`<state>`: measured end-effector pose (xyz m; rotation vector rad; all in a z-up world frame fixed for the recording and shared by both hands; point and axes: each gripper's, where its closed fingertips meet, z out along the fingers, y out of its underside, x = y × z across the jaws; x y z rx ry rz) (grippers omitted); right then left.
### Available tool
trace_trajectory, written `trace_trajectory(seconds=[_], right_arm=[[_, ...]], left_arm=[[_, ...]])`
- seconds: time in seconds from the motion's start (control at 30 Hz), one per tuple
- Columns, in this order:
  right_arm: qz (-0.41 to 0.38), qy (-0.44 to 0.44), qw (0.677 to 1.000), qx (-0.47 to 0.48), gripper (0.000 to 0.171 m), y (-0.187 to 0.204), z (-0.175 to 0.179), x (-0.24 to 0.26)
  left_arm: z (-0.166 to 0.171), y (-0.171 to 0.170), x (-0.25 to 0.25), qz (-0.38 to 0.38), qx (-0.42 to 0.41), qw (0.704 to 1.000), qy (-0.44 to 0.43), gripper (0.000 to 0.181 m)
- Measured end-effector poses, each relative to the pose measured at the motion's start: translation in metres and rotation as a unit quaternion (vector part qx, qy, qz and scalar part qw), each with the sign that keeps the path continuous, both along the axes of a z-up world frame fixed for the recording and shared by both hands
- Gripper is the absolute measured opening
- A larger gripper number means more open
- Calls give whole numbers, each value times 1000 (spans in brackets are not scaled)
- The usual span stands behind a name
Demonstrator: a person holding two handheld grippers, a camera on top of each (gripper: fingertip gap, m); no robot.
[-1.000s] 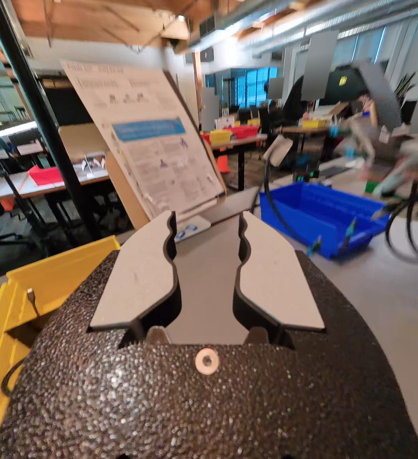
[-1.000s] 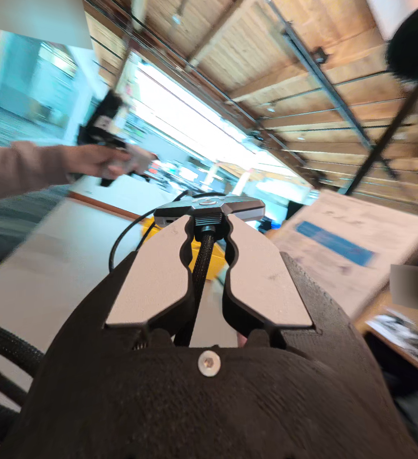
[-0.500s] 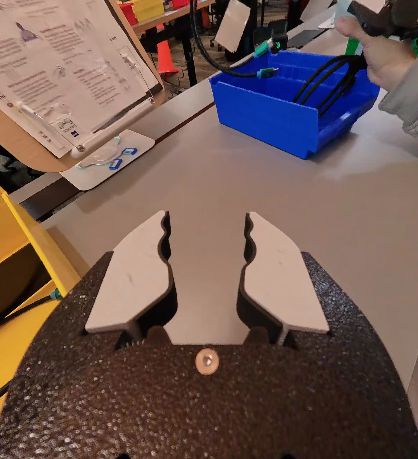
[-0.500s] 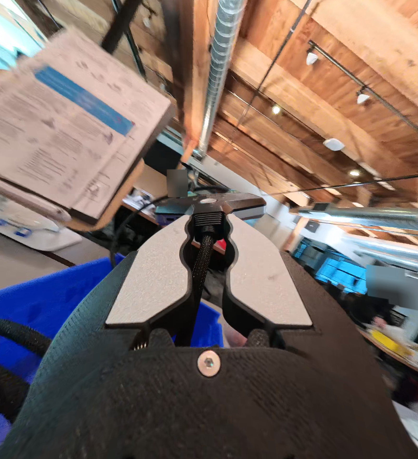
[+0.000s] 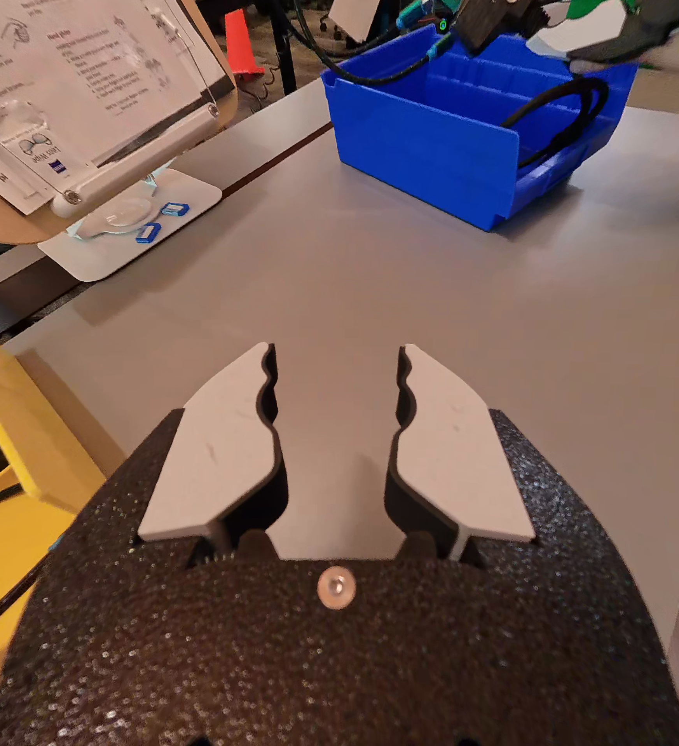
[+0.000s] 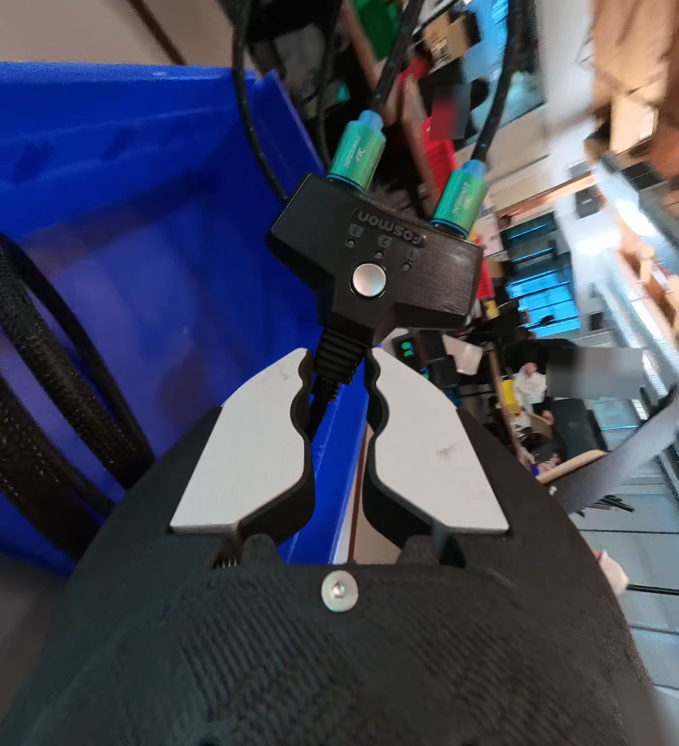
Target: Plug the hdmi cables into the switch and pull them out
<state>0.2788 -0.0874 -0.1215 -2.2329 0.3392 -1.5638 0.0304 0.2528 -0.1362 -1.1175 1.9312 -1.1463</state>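
My right gripper (image 6: 337,355) is shut on the ribbed cable neck of the black HDMI switch (image 6: 374,258) and holds it tilted over the blue bin (image 6: 127,161). Two green HDMI plugs (image 6: 356,157) (image 6: 457,198) sit in the switch's ports, and their black cables run up out of view. My left gripper (image 5: 335,351) is open and empty, low over the grey table (image 5: 370,282). In the left wrist view the switch (image 5: 485,20) hangs above the blue bin (image 5: 430,149) at the far right, blurred.
Thick black braided cable loops (image 6: 35,363) lie in the blue bin. A yellow bin (image 5: 14,424) stands at the left table edge. A tilted document stand (image 5: 87,101) on a white base (image 5: 127,242) stands at the back left.
My right gripper has swung the switch from high in the air down over the blue bin. My left gripper has tilted down toward the table and its jaws stand slightly wider.
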Motion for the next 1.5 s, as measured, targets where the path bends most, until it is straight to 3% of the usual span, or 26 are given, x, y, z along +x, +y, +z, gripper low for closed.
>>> trace_trajectory(seconds=[0.23, 0.37, 0.43, 0.53, 0.6, 0.7, 0.77, 0.87, 1.03, 1.13, 1.3, 1.37, 1.47, 1.5], right_arm=[[10, 201, 979, -35, 29, -2, -49, 19], [0, 253, 961, -113, 34, -17, -82, 34], [-5, 204, 972, -114, 29, -23, -64, 47], [34, 190, 981, -21, 28, -13, -36, 48], [54, 234, 971, 17, 38, -11, -26, 38], [93, 197, 972, 88, 50, -6, 25, 35], [134, 204, 955, 167, 56, 7, 62, 34], [104, 182, 941, 264, 65, 30, 97, 88], [-16, 304, 943, 136, 88, 48, 13, 170], [-15, 318, 935, 159, 89, 67, -3, 203], [-44, 400, 899, 173, 79, 66, -42, 230], [-11, 430, 881, 194, 51, 75, -41, 225], [28, 382, 909, 164, 22, 67, -14, 221], [56, 348, 920, 171, 19, 65, 3, 216]], left_arm=[[-6, -8, -3, -10, -15, 1000, 5, 56], [-11, -12, -7, -18, -19, 1000, 12, 56], [-15, -10, -10, -17, -8, 1000, 17, 56], [-19, -7, -14, -17, 5, 1000, 24, 56], [-20, -5, -15, -15, 5, 999, 28, 56], [-21, -3, -14, -15, 3, 999, 33, 56], [-24, -3, -11, -15, 1, 999, 40, 56], [-26, -10, -5, -19, -10, 999, 50, 56], [-35, -24, 3, -33, -17, 998, 56, 57], [-43, -21, 6, -26, -9, 998, 60, 57], [-46, -16, 16, -36, -36, 997, 59, 56], [-48, -12, 24, -37, -41, 996, 63, 55], [-51, -6, 35, -33, -44, 996, 64, 55], [-51, -5, 37, -36, -48, 996, 60, 54]])
